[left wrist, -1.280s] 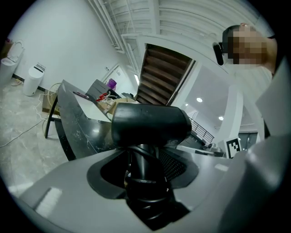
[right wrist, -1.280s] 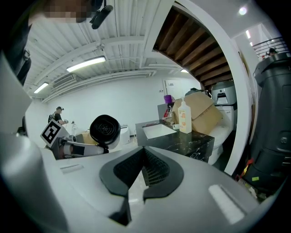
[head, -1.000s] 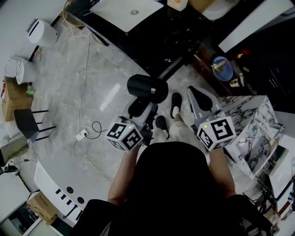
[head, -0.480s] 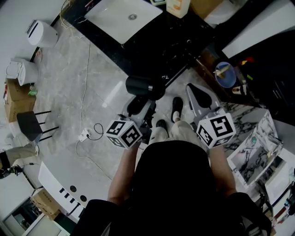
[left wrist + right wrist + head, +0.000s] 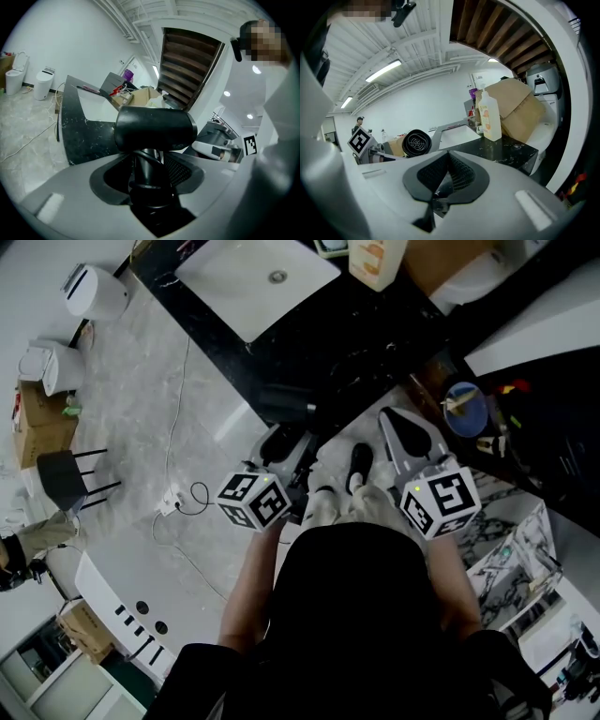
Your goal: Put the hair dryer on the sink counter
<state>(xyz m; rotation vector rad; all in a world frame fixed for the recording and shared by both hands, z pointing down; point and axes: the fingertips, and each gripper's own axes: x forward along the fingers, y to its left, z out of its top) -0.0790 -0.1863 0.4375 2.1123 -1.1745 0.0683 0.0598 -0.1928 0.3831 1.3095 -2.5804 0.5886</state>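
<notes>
Black plastic hair dryer (image 5: pixel 154 127), a stubby barrel on a round handle, is held in the air by the left gripper (image 5: pixel 149 180). Its jaws are clamped on the handle, with the barrel riding above them. In the head view the dryer sits at the front edge of the black speckled stone sink counter (image 5: pixel 375 343), not yet on it. The right gripper (image 5: pixel 445 176) has its jaws pressed together on nothing, so it offers no support. The main risk is likely the top-heavy barrel: gripped low on a smooth round handle, it could swing or slip if the approach is jerky. Coming in too low would knock it against the counter edge. Letting go too near that edge, or near the white rectangular basin (image 5: pixel 253 282), could let it roll off or in. The cream plastic bottle (image 5: pixel 378 259) stands well clear.
</notes>
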